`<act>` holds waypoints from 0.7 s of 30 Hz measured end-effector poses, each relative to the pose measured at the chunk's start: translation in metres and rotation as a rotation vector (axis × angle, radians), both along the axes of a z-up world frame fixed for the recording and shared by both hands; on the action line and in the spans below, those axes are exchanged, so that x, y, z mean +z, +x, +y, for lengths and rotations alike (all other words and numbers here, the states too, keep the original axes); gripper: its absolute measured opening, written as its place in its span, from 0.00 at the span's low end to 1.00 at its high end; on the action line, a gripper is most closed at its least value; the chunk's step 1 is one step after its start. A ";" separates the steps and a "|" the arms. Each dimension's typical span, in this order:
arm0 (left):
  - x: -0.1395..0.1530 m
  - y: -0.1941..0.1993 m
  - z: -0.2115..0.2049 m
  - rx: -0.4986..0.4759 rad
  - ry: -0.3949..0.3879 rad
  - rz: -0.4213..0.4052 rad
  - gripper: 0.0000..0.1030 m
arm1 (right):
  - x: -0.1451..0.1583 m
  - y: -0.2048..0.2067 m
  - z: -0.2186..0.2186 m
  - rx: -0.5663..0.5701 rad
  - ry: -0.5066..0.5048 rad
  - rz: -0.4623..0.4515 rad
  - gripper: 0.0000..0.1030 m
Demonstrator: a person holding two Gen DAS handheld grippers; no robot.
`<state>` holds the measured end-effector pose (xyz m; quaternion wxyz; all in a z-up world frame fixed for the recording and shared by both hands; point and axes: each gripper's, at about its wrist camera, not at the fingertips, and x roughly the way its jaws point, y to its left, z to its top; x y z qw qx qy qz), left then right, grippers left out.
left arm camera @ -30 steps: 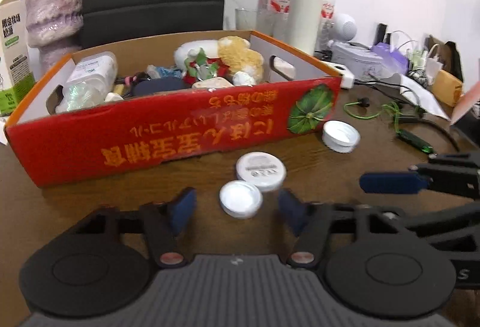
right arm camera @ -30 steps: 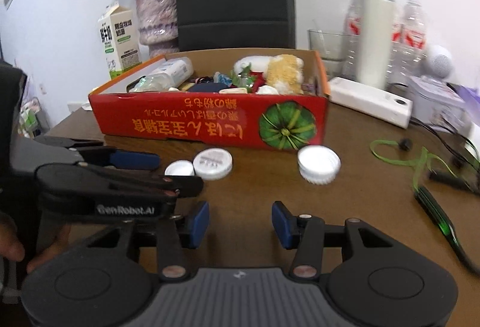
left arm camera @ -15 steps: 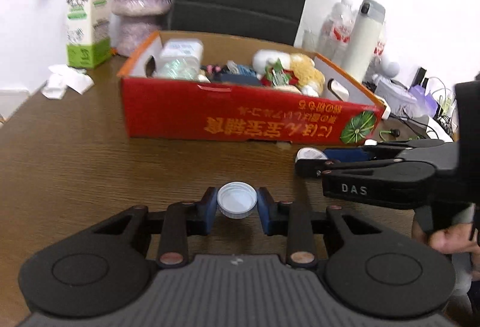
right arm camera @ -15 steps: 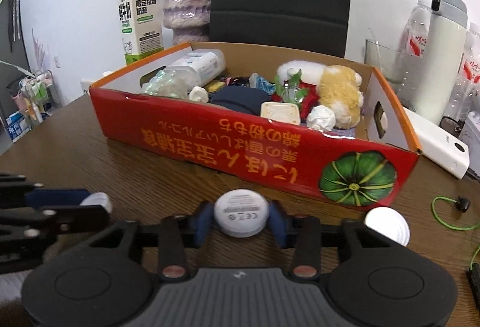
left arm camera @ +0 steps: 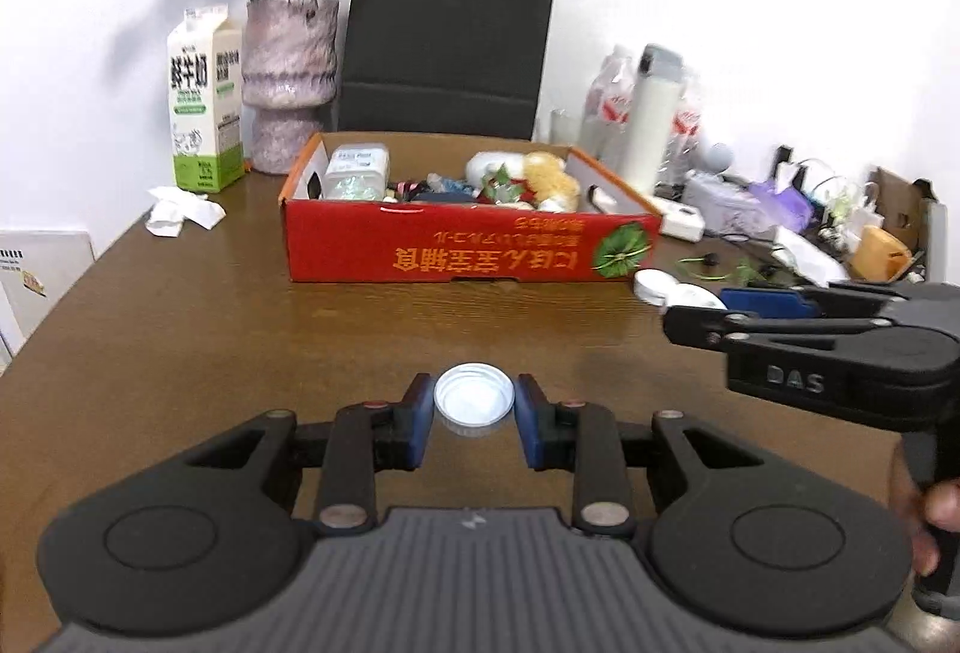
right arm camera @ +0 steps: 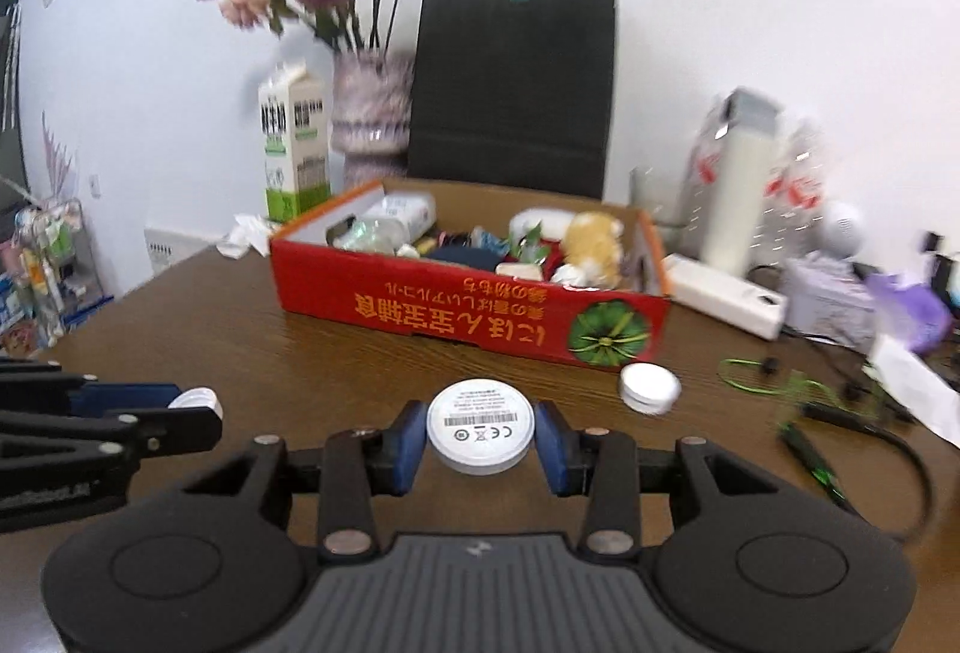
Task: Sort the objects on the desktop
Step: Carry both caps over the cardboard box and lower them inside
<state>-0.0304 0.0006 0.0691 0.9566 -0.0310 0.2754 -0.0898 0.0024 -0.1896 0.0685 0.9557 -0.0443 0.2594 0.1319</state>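
Observation:
My left gripper point(left arm camera: 474, 416) is shut on a small white bottle cap point(left arm camera: 474, 401), held hollow side up above the brown table point(left arm camera: 210, 329). My right gripper point(right arm camera: 480, 443) is shut on a white round disc point(right arm camera: 480, 434) with a barcode label, also lifted off the table. Each gripper shows from the side in the other view: the right gripper point(left arm camera: 702, 305) at the right, the left gripper point(right arm camera: 192, 404) at the left. A third white cap point(right arm camera: 650, 387) lies on the table by the front right corner of the red cardboard box point(right arm camera: 468, 314), which holds a soft toy, a bottle and other small items.
Behind the box stand a milk carton point(left arm camera: 204, 107), a vase with dried flowers point(left arm camera: 288, 83) and a black paper bag point(left arm camera: 447, 47). Bottles, a white thermos point(left arm camera: 654, 119), a power strip, a green cable point(right arm camera: 774, 383) and clutter fill the right side. Crumpled paper point(left arm camera: 180, 212) lies at left.
Both grippers closed on their white round pieces, lifted them off the table and pulled back from the red box, which now sits farther away in both views.

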 end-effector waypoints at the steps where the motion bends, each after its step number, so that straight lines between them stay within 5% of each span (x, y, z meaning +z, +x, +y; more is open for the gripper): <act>1: 0.004 -0.012 -0.001 -0.004 -0.006 -0.010 0.28 | 0.005 -0.011 -0.001 -0.006 0.007 -0.008 0.37; 13: 0.021 -0.131 -0.010 -0.006 0.033 -0.112 0.29 | 0.018 -0.161 -0.014 -0.104 0.073 -0.125 0.37; 21: 0.029 -0.167 -0.019 -0.002 0.037 -0.187 0.29 | 0.020 -0.198 -0.017 -0.103 0.061 -0.162 0.37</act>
